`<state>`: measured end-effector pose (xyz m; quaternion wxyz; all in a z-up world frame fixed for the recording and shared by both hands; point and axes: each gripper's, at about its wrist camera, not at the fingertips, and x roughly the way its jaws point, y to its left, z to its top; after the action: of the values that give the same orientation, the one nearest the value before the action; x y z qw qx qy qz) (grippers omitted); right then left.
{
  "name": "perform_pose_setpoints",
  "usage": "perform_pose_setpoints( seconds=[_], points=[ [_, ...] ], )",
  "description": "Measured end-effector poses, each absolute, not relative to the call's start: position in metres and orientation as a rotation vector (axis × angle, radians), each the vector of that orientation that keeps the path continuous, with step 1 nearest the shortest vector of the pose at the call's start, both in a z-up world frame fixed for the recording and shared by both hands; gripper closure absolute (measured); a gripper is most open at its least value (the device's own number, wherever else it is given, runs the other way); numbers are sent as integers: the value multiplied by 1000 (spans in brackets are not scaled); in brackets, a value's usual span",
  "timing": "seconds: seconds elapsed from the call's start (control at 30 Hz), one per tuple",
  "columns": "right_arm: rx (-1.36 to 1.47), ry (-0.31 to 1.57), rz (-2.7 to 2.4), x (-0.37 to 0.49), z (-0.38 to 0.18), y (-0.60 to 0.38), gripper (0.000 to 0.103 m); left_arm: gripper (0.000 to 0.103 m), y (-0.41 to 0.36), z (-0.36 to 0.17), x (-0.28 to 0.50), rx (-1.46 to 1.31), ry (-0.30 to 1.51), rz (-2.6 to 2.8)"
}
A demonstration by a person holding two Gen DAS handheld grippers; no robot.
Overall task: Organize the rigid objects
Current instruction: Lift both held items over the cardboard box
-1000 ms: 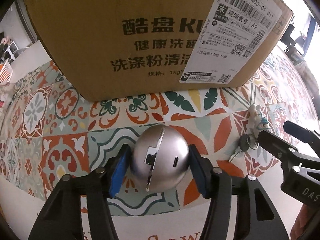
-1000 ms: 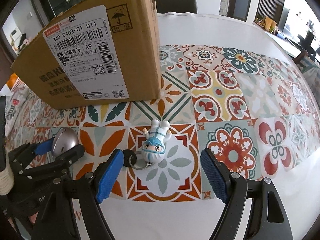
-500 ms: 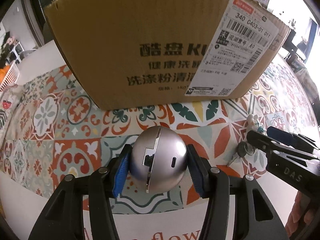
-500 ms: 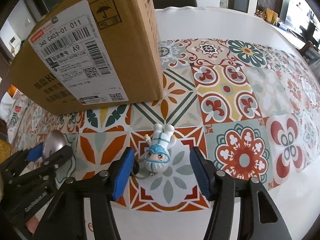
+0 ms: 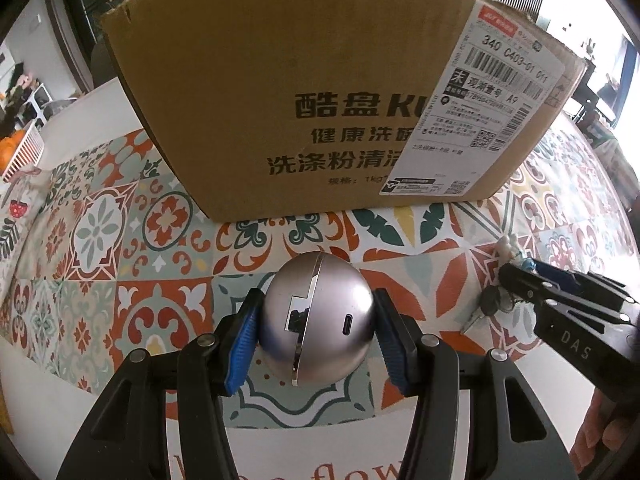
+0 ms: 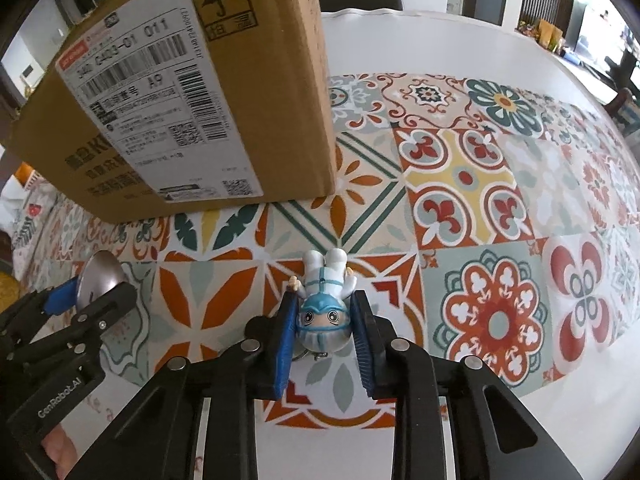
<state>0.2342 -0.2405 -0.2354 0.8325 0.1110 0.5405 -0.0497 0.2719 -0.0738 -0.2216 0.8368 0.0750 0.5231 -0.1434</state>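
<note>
Gripping a silver metallic sphere (image 5: 318, 320), the left gripper (image 5: 316, 336) has its blue pads pressed against the ball's two sides; a raised seam and a small slot show on the ball's front. It sits above the patterned tablecloth (image 5: 120, 240) near the table's (image 6: 440, 36) near edge, in front of the cardboard box (image 5: 320, 100).

To its right, the right gripper (image 6: 325, 328) has just been closing its jaws, and they now clamp the head of a small figurine (image 6: 323, 312) in a white suit with a blue hood. The figurine lies on its back on the cloth, feet pointing toward the box, close to the table's near edge. A keyring (image 6: 304, 354) shows just under its head, and in the left wrist view dark keys (image 5: 490, 308) lie on the cloth beside the right jaws.

The box stands upright on the cloth toward the table's middle, with black Chinese lettering on its front and a white shipping label (image 6: 160, 120) wrapped over its corner. White table surface extends past the cloth at the far edge.
</note>
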Motion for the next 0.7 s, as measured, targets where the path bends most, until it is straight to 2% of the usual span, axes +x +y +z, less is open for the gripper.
perform_pose_setpoints(
  seconds=[0.27, 0.7],
  points=[
    [225, 1137, -69, 212, -226, -228, 76, 49, -72, -211, 251, 155, 1098, -309],
    [170, 1056, -19, 175, -174, -207, 75, 49, -66, -175, 224, 141, 1022, -293]
  ],
)
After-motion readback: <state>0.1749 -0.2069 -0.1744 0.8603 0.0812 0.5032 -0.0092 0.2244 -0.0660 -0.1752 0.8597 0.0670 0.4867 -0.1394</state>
